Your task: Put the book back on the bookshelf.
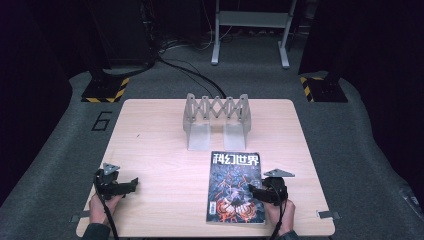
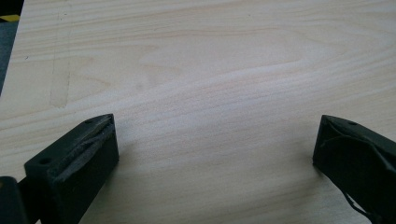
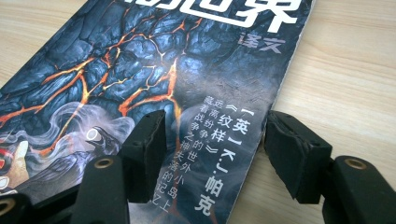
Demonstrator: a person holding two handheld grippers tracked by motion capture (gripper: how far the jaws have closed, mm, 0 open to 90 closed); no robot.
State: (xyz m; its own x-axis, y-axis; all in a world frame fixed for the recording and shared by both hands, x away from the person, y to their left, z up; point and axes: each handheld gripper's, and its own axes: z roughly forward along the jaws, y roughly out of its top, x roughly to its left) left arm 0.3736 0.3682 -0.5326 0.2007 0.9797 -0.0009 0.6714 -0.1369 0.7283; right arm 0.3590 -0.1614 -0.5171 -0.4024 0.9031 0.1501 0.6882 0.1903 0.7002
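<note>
Right gripper [image 1: 256,189] sits at the near right of the table [image 1: 160,150], held in the person's right hand [image 1: 285,212], with its jaws pointing left over the right edge of the magazine [image 1: 235,187]. In the right gripper view [image 3: 212,140] the jaws stand partly open. One jaw lies over the cover; the other lies just outside the magazine's edge, above bare wood. The cover strip with its column of white characters runs between them. The jaws straddle that edge but do not clamp it; whether either pad touches the paper cannot be told.

Left gripper [image 1: 131,186] rests at the near left of the table, held in the left hand [image 1: 102,207], jaws pointing right toward the magazine and well apart from it. In the left gripper view [image 2: 215,149] its jaws stand wide open with only pale wood grain between them; they hold nothing.

Magazine position: flat on the table, face up, right of centre, near the front edge, title at the far end. The cover [image 3: 116,70] shows a dark cracked pattern with orange veins.

Rack [image 1: 217,120]: grey, with a scissor lattice between two end plates, upright beyond the magazine, near the table's far edge.

Beyond the table, cables [image 1: 185,67] cross the grey floor, and two stand bases [image 1: 105,89] carry yellow-black stripes.
</note>
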